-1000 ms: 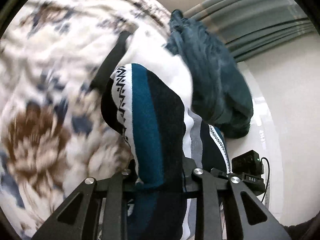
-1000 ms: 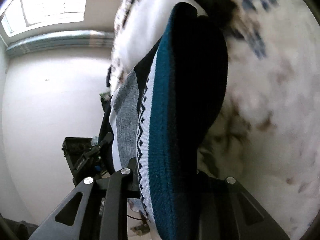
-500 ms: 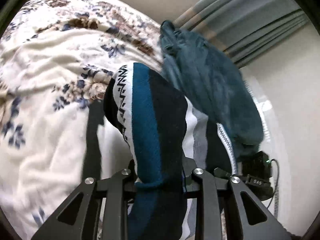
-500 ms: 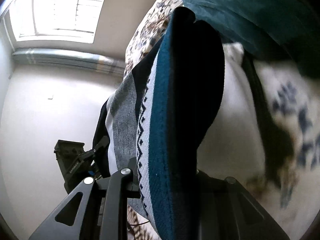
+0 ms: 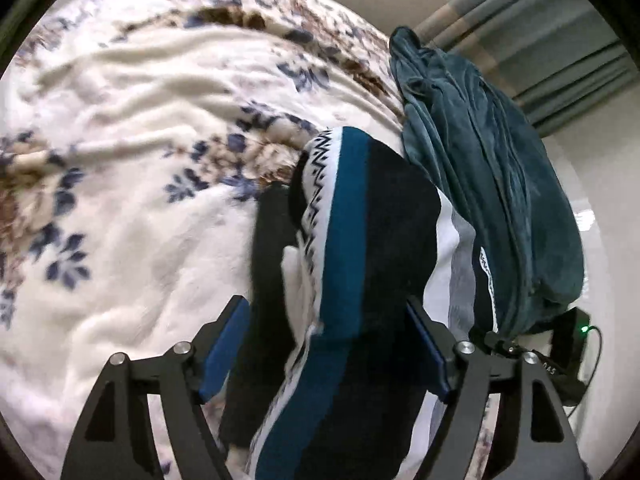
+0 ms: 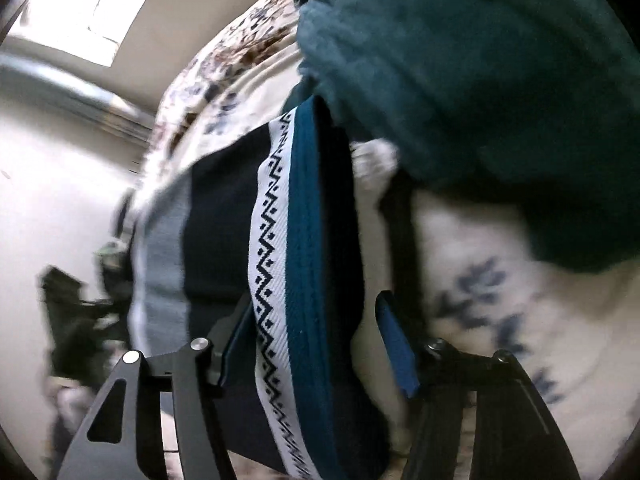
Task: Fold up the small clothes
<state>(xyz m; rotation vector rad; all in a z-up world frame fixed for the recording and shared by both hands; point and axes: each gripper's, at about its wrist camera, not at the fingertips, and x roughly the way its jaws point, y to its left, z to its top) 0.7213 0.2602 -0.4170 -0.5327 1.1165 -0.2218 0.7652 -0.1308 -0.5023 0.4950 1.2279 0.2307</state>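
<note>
The striped sweater (image 5: 360, 280) fills the gap of the left tool (image 5: 326, 344), hiding much of the blue pads; both jaws stand spread, not pinching it. In the right view, blurred, the sweater (image 6: 304, 280) lies between the right tool (image 6: 316, 340) jaws — also parted. 0.5 s ago both tools were clamped on it. Beyond lie the floral bed cover (image 5: 132, 208) and teal garment (image 5: 488, 184) — its far end cut off.

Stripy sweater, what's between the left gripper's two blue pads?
In the left wrist view, the striped sweater itself fills the gap of the left gripper, whose blue pads are spread wide apart around it.
</note>
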